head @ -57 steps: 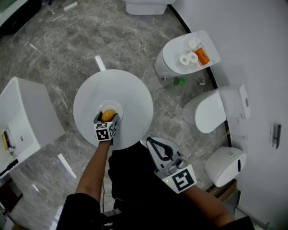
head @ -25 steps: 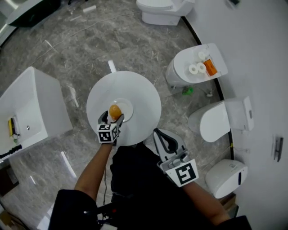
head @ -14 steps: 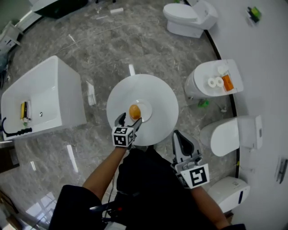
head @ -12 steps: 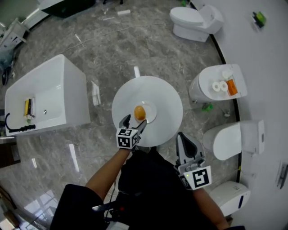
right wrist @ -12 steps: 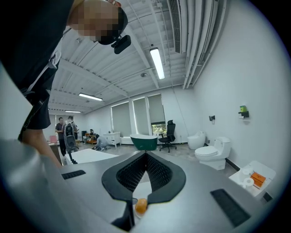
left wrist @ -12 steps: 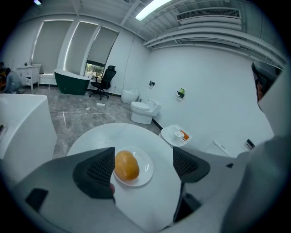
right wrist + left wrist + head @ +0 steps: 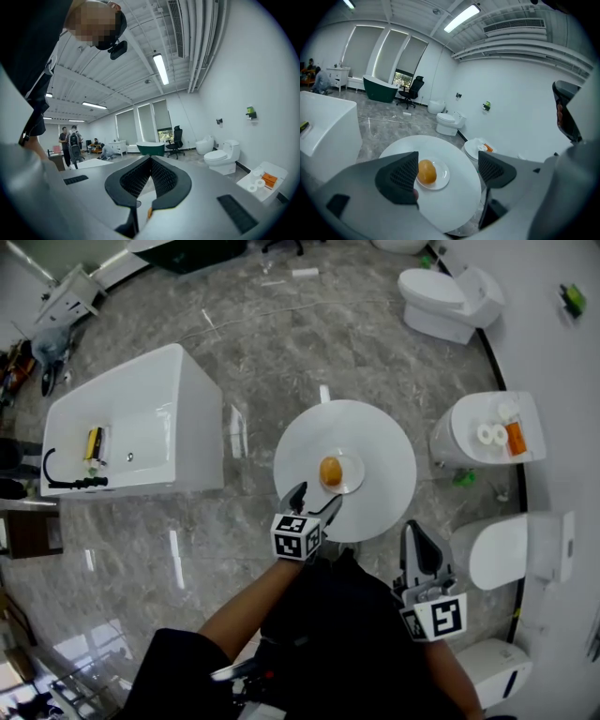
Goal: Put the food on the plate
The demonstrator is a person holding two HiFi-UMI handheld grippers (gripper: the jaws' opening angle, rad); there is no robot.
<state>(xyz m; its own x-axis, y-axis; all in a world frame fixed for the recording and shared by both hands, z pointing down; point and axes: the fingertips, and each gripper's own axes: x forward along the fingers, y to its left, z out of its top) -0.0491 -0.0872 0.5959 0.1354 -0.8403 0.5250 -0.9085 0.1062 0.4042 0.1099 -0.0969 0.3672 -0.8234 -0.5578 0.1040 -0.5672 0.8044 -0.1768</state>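
An orange round piece of food [image 7: 330, 471] lies on a small white plate [image 7: 349, 480] in the middle of a round white table [image 7: 384, 456]. My left gripper [image 7: 317, 500] hovers at the table's near edge, short of the plate, open and empty. In the left gripper view the food [image 7: 426, 171] rests on the plate [image 7: 442, 174] just beyond the left pad [image 7: 398, 176], with the table [image 7: 450, 206] below. My right gripper [image 7: 413, 531] hangs off the table at the lower right, shut with nothing held. In its own view the right gripper [image 7: 150, 180] has its pads pressed together.
A white bathtub [image 7: 131, 427] stands left of the table. Toilets line the curved wall on the right: one at the top [image 7: 450, 301], one with paper rolls on it [image 7: 492, 432], one lower [image 7: 511, 549]. People stand far off [image 7: 70, 140].
My left gripper, earlier around the food on the plate, has drawn back toward me and stands open. The food stays on the plate. The head view has pulled away and shifted.
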